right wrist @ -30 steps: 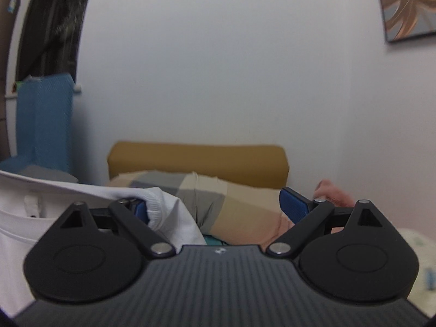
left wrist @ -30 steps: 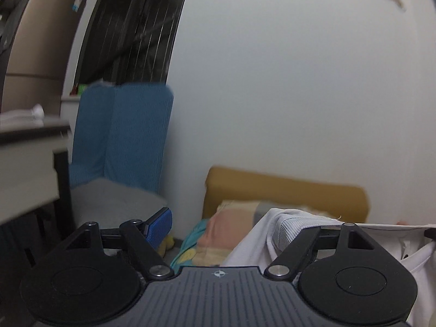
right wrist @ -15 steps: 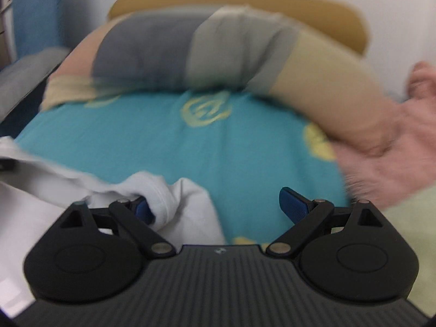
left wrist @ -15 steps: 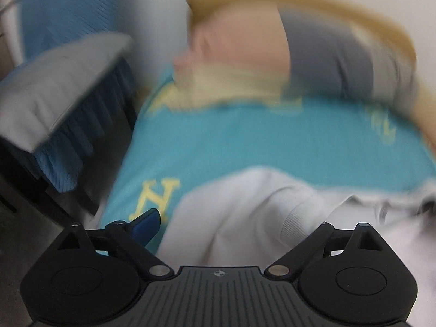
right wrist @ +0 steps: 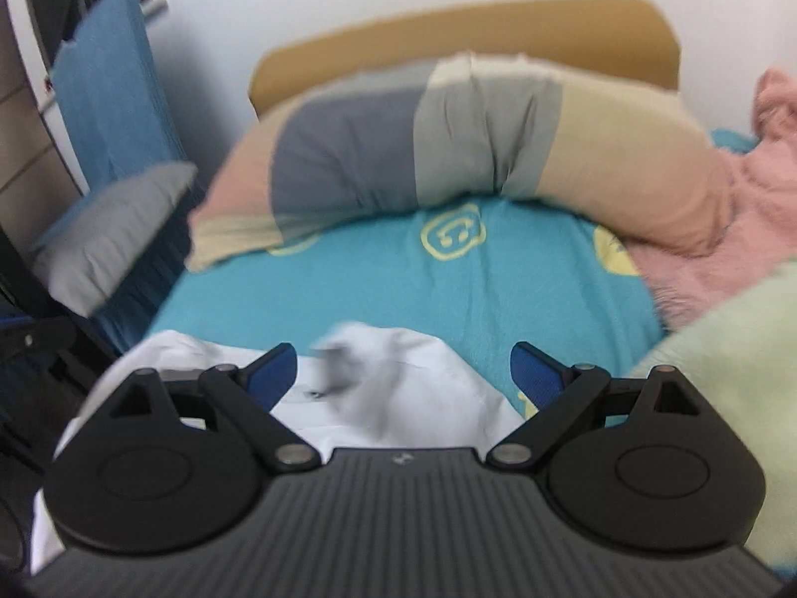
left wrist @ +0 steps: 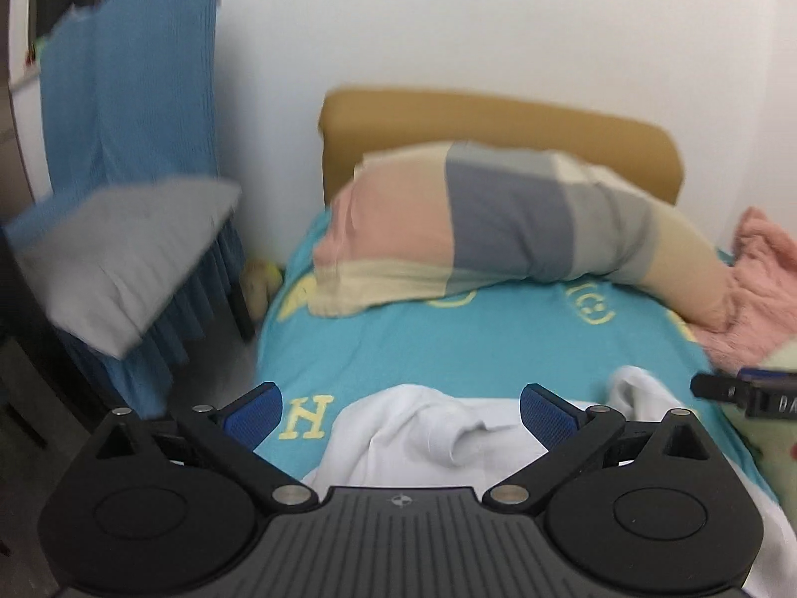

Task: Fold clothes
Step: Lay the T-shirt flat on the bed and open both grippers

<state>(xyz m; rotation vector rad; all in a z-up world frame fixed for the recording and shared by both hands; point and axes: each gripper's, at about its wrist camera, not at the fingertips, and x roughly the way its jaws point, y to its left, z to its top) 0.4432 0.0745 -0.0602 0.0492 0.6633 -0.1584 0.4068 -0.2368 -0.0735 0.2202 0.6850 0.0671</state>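
Two grippers tilt down over a white garment (left wrist: 428, 428) lying rumpled at the near edge of the teal bed sheet (left wrist: 498, 344), apparently dropped there for flattening before a fold. Left gripper (left wrist: 398, 411): jaws have just been opening, now wide apart, cloth beneath and between them but not pinched. Right gripper (right wrist: 403, 373): jaws also spread, garment loose below. Striped pillow (right wrist: 448, 149) lies far, against the headboard.

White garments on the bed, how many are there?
1. A white garment lies crumpled on the teal sheet at the near edge, between the open fingers of both grippers. Its near part is hidden behind the grippers, so more could lie there.
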